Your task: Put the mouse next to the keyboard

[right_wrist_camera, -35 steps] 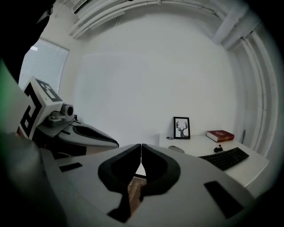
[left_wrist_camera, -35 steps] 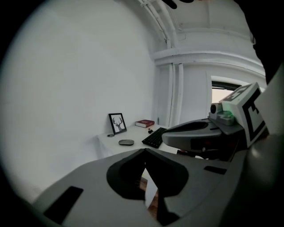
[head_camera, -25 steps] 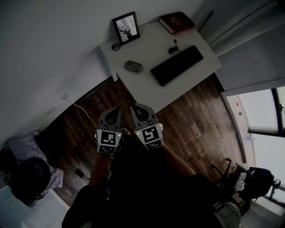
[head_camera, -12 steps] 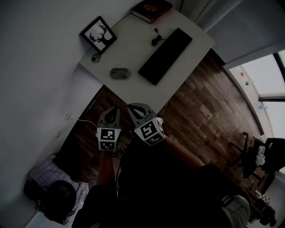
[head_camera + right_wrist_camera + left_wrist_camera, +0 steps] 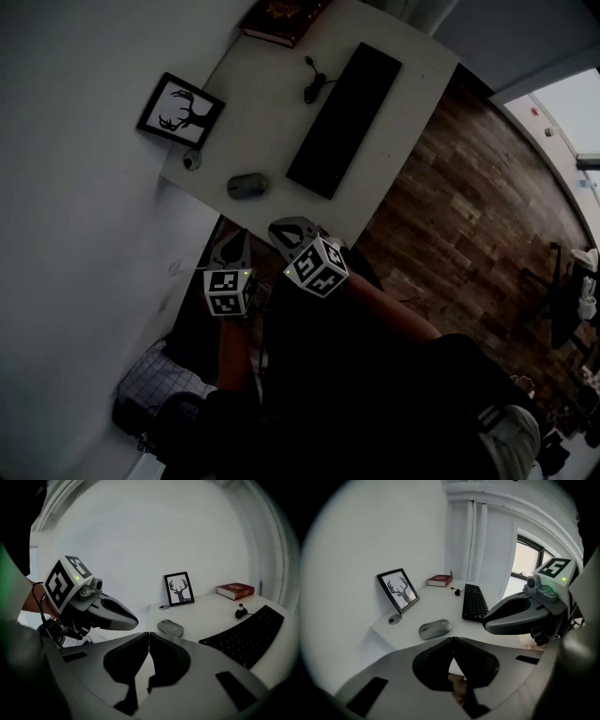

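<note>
Nearest, both claws are hanging short of the desk (image 5: pixel 267 112), well away from the keyboard (image 5: pixel 344 119). The left gripper (image 5: pixel 452 641) is clenched, its jaws meeting at the tips with nothing between them. The right gripper (image 5: pixel 148 634) is clenched and empty too.

The first risk probably lies there. A claw arriving this way would be shoving the mouse (image 5: pixel 247 186) rather than taking it. The mouse is sitting close to the desk's near edge, so a shove could be sending it off onto the floor. Its shell is looking smooth and rounded, so jaws closing on the domed ends may be squeezing it out sideways. A grip across the flatter flanks looks safer.

The mouse is lying flat, off the keyboard's near end on the wall side, with a clear strip of desk between them. Its long axis is running roughly crosswise to the keyboard's long axis. In the left gripper view its button end seems to be pointing away from the keyboard, though that is faint.

Beyond the keyboard's far end a small dark cable lump (image 5: pixel 312 89) is resting. A careless set-down could be nudging the keyboard itself.
</note>
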Tool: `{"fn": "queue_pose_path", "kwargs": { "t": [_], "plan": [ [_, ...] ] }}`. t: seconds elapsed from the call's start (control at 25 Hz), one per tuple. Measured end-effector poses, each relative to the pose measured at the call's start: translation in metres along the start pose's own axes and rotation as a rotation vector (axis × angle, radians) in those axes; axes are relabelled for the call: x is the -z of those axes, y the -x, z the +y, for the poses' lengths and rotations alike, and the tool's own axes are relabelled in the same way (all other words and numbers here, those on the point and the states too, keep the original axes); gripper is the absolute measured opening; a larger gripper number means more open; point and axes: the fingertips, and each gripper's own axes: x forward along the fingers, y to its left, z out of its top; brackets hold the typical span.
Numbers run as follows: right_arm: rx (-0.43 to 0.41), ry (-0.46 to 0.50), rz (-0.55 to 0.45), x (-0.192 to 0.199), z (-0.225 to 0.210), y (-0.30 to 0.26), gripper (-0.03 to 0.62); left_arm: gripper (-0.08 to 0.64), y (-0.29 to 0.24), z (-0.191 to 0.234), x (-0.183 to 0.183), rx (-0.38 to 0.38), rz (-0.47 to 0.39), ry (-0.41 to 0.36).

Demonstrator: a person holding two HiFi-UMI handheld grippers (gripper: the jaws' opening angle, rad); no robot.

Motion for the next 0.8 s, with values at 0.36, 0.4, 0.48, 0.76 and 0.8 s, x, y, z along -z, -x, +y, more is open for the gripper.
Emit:
{"fn": "queue_pose_path", "kwargs": {
  "t": [0.36,0.4,0.48,0.76,0.8],
  "plan": [
    [0.018,-0.123,0.045,-0.005,-0.034,-0.031,0.021,0.003,-0.035,0.04,-0.014,0.124,0.034,0.195],
    [0.022,-0.14,0.056,-0.005,-0.037,-0.034,0.021,0.003,-0.039,0.047,-0.013,0.133,0.053,0.208],
    [0.03,-0.196,0.08,-0.004,-0.041,-0.041,0.021,0.003,-0.046,0.059,-0.009,0.162,0.101,0.242],
    [0.035,-0.531,0.083,-0.002,-0.064,-0.066,0.059,0.003,-0.072,0.09,-0.008,0.298,0.235,0.262],
    [0.03,-0.572,0.09,-0.002,-0.067,-0.069,0.12,0.003,-0.076,0.091,-0.007,0.317,0.258,0.255]
  ]
}}
